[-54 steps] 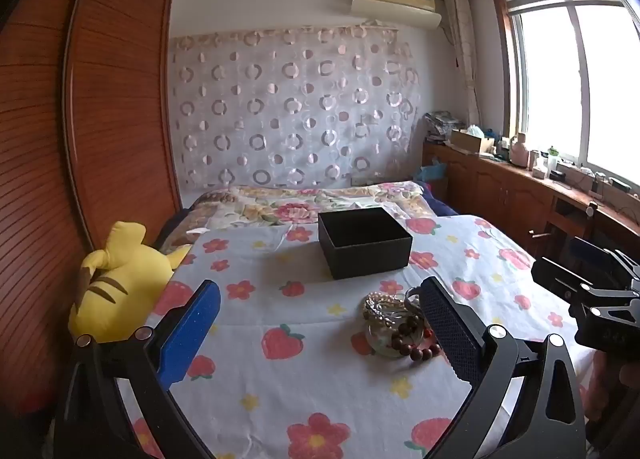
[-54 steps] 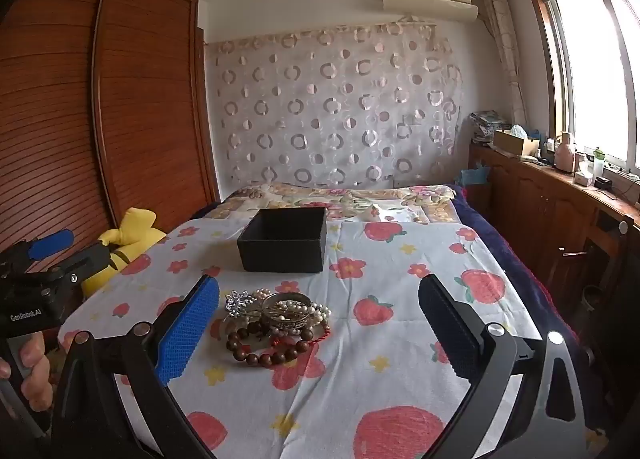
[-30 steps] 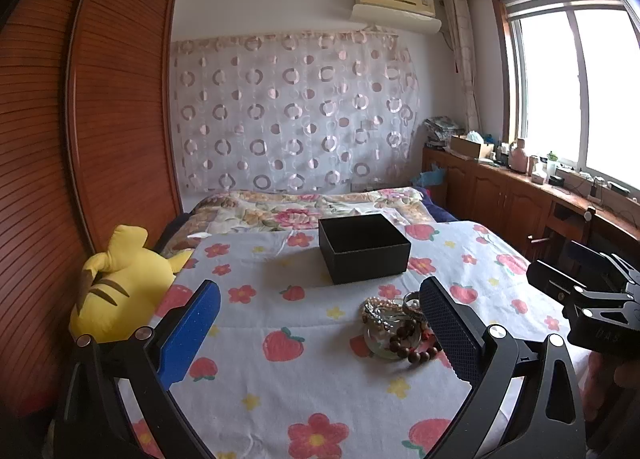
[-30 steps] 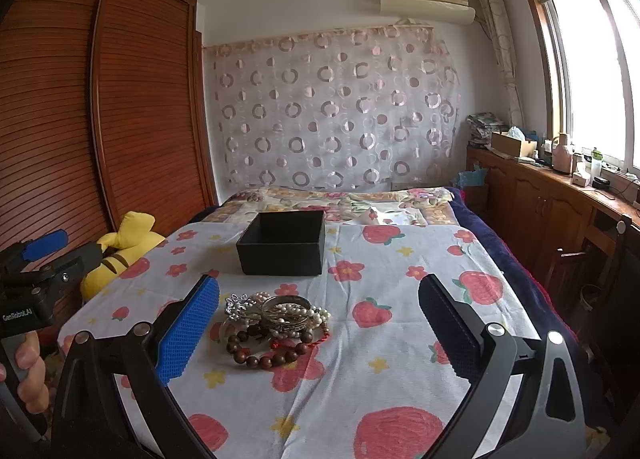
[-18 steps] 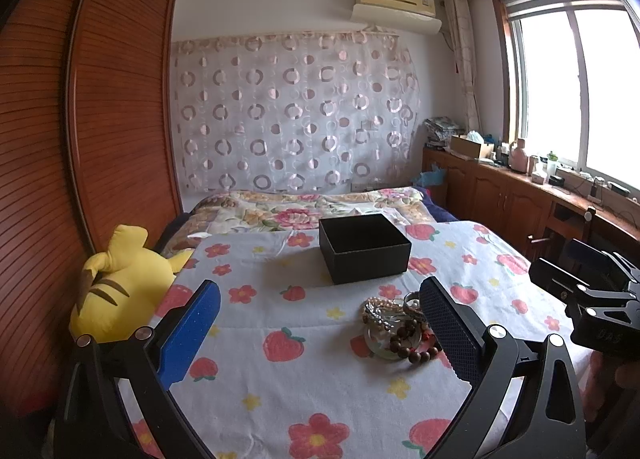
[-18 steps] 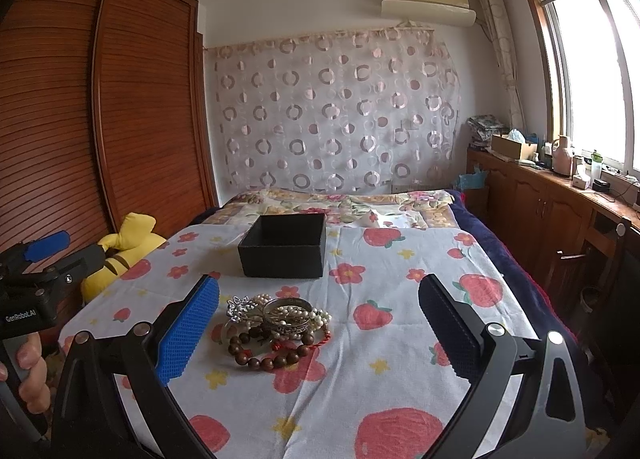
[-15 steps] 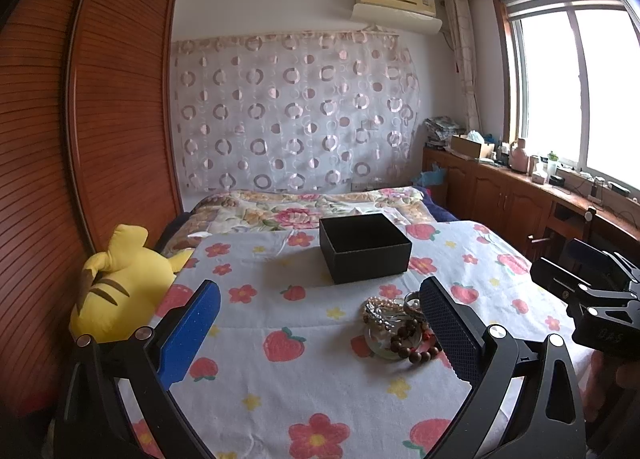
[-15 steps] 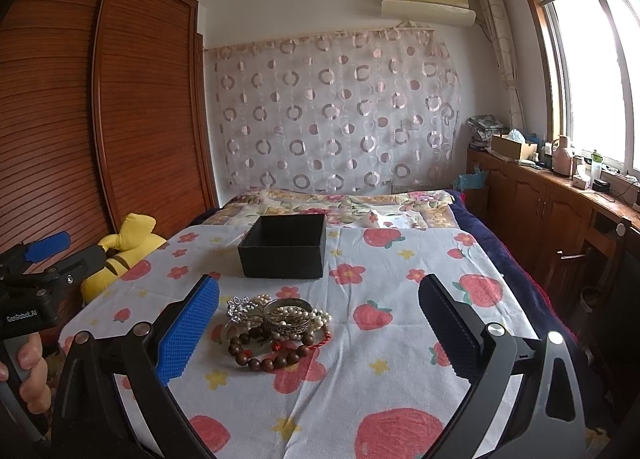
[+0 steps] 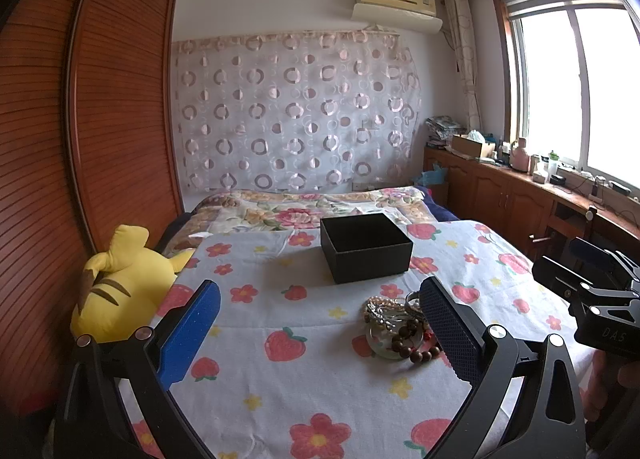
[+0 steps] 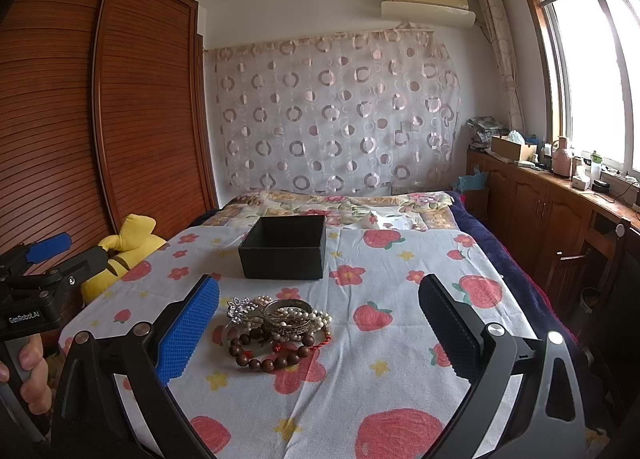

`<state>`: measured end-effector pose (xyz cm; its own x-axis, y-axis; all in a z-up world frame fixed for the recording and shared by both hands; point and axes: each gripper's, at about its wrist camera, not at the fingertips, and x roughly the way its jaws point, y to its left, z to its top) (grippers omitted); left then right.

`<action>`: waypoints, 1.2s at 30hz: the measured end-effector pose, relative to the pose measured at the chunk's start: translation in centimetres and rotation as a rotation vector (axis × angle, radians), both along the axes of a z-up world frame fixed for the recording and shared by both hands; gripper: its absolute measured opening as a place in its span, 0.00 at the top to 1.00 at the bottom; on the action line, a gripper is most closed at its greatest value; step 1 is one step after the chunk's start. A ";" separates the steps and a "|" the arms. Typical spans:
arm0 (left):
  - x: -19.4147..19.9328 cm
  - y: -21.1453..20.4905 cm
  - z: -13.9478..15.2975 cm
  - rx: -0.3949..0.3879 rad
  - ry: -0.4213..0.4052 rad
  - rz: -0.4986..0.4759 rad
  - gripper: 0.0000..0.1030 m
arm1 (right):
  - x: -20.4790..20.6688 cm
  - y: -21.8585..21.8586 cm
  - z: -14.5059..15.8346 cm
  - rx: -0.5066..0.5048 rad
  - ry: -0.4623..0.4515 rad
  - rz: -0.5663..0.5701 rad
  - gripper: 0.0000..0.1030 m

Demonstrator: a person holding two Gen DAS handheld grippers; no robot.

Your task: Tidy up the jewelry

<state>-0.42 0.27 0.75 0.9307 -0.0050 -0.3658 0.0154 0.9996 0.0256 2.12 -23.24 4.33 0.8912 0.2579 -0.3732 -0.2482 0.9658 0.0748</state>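
Observation:
A pile of jewelry [image 10: 276, 327] lies on the strawberry-print cloth: brown wooden beads, a pearl string, metal bangles, a silver hairpin. It also shows in the left wrist view [image 9: 400, 329], partly behind my right finger. An open, empty black box [image 10: 285, 246] stands beyond the pile, also seen in the left wrist view [image 9: 365, 246]. My left gripper [image 9: 318, 327] is open and empty, left of the pile. My right gripper [image 10: 318, 329] is open and empty, with the pile between its fingers near the left one.
A yellow plush toy [image 9: 120, 283] lies at the bed's left edge by the wooden wardrobe [image 9: 80, 139]. A floral quilt [image 9: 304, 211] covers the far end of the bed. Wooden cabinets [image 10: 560, 211] with clutter run under the window on the right.
Both views have drifted only slightly; the box and jewelry pile have not moved and both grippers have stayed open.

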 end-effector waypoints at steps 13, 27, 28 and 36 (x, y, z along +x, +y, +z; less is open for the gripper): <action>0.0 0.0 0.0 0.000 -0.001 0.001 0.06 | 0.0 0.0 -0.1 -0.001 -0.002 0.000 0.02; -0.2 -0.1 0.2 0.000 -0.001 0.000 0.06 | -0.1 0.1 -0.1 -0.001 -0.003 0.000 0.02; -0.2 0.0 0.3 -0.001 0.000 0.000 0.06 | 0.0 0.1 -0.1 -0.001 -0.003 0.000 0.02; -0.2 -0.2 -0.1 -0.002 0.005 0.000 0.06 | -0.2 0.3 0.2 -0.001 0.000 0.001 0.02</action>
<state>-0.64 0.08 0.63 0.9287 -0.0061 -0.3709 0.0160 0.9996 0.0235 1.94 -22.98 4.55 0.8909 0.2585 -0.3734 -0.2491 0.9656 0.0741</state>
